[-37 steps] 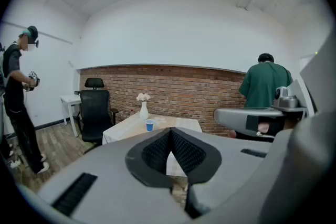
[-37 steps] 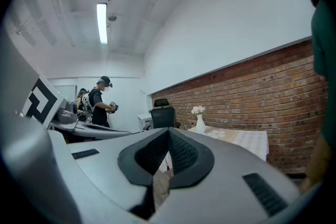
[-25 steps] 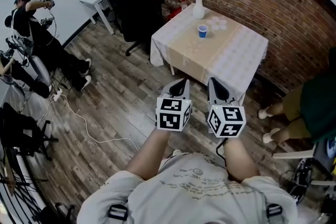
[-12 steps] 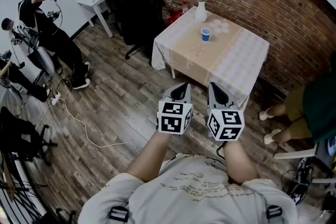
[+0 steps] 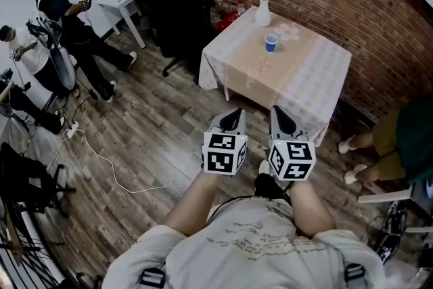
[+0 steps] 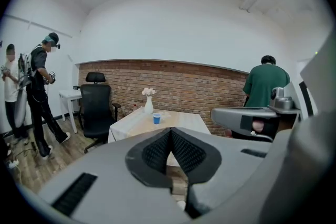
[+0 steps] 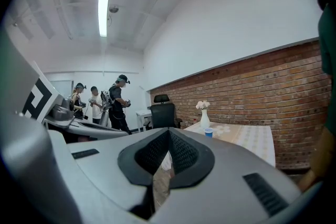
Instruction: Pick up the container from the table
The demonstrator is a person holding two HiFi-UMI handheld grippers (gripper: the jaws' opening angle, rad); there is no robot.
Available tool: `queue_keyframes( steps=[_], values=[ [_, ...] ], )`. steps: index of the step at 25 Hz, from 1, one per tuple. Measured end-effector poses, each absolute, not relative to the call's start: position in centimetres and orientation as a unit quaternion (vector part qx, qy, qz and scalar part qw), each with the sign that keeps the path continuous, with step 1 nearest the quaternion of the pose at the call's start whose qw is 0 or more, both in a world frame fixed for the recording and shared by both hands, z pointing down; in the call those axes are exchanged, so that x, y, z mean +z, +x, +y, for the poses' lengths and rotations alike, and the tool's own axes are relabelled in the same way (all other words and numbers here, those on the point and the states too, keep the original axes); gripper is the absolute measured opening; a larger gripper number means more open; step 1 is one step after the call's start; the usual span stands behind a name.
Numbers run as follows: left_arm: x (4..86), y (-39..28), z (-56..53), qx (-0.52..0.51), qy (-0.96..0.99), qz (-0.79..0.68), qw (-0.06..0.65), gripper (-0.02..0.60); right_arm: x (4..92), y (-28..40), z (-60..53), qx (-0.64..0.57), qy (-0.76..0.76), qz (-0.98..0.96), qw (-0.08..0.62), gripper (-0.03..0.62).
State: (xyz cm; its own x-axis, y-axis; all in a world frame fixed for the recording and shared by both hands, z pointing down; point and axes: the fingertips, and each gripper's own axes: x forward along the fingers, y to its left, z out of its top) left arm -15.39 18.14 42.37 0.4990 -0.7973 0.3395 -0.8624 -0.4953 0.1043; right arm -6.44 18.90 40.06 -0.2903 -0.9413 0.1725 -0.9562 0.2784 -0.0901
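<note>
A lab-like recording room: brick wall, plank floor with loose cable, cloth-covered bench beyond the fingers, office chair and rig-wearing people to their left.

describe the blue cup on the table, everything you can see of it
The blue cup is small and open-topped, with a pale rim. It looks like paper or plastic, but is too small in every view to tell which. It stands upright on the beige middle strip of the tablecloth, toward the far edge, near the white vase but apart from it. Only the cloth touches it. What is inside cannot be seen.
</note>
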Motion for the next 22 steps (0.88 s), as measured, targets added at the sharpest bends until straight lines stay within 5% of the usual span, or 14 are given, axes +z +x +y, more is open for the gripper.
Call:
queue_keyframes(
  steps=[22],
  values=[
    [44.0,-13.0,5.4,0.130,0.844,-0.505,0.125,0.003,41.2,-3.6,5.5,0.077,0.590,-0.803,0.030,-0.008]
  ],
)
